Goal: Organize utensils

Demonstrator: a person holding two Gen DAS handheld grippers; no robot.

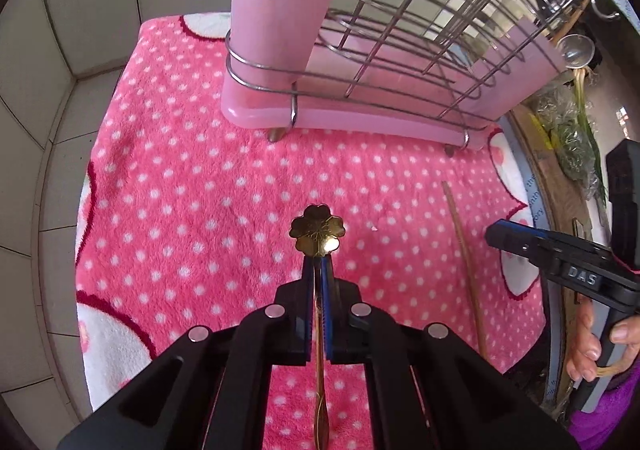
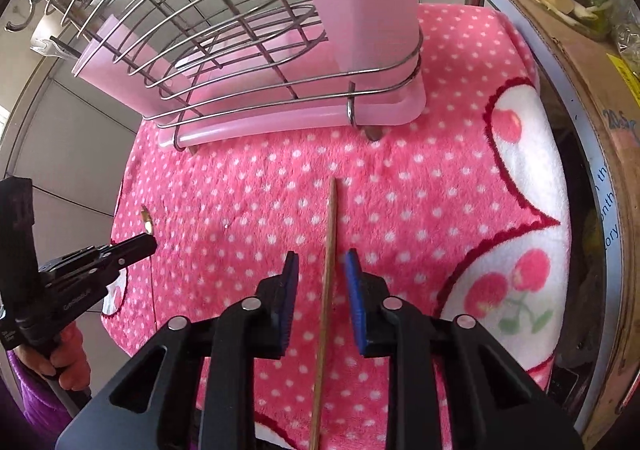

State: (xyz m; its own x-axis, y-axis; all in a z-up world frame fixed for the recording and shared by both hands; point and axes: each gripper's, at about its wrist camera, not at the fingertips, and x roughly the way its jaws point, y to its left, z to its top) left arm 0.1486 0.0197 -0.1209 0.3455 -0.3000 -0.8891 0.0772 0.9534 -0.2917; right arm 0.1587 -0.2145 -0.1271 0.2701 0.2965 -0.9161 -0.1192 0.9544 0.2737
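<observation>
The left gripper is clamped on a gold spoon by its stem, with the flower-shaped end poking out just past the fingertips and the rest of the stem running back under the tool. Ahead of it and above stands the rack, a wire frame on a pink tray, resting on the dotted towel.

The right gripper has its jaws apart, one on each side of a chopstick that lies flat on the towel and points ahead toward the rack. Whether the pads touch the stick, I cannot tell.

Risks, as I judge them: the spoon is thin and held on a narrow stem, so it may swivel between the pads when tilted toward the rack, or catch on a wire and slip out. The chopstick sits sunk in soft pile, so closing on it too high may miss it, or roll it aside. The two tools are fairly near each other and could knock if both move toward the rack at once
</observation>
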